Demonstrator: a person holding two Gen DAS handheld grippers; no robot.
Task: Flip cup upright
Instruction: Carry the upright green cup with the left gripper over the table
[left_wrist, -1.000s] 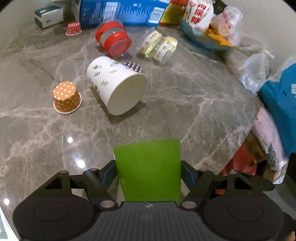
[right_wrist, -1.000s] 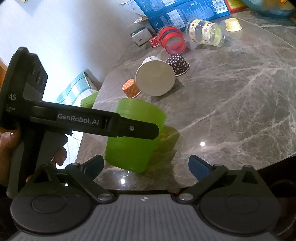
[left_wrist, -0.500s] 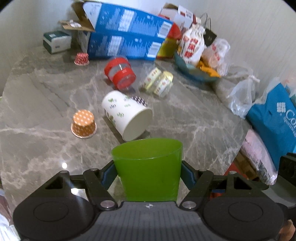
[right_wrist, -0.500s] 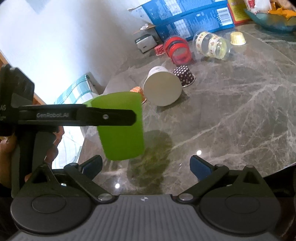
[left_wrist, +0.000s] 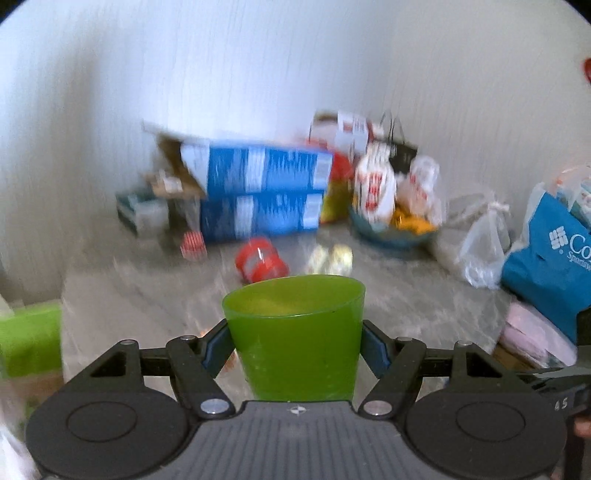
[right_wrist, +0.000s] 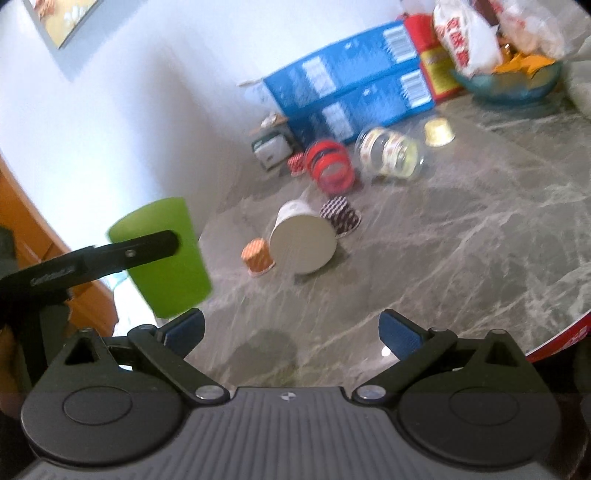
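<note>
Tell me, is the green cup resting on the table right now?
No, the left gripper holds the green cup in the air, clear of the table.

White paper cup (right_wrist: 303, 242) on side, marble table (right_wrist: 461, 236).

cup (left_wrist: 295, 347): plain green
table (right_wrist: 461, 236): grey, white-veined marble
cartons (right_wrist: 354, 92): blue
paper cup (right_wrist: 303, 242): white
cupcake liner (right_wrist: 257, 256): orange, white dots

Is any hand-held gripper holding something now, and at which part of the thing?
The left hand-held gripper holds the green cup by its side walls, about mid-height, mouth up, above the table. The right hand-held gripper is open and holds nothing.
</note>
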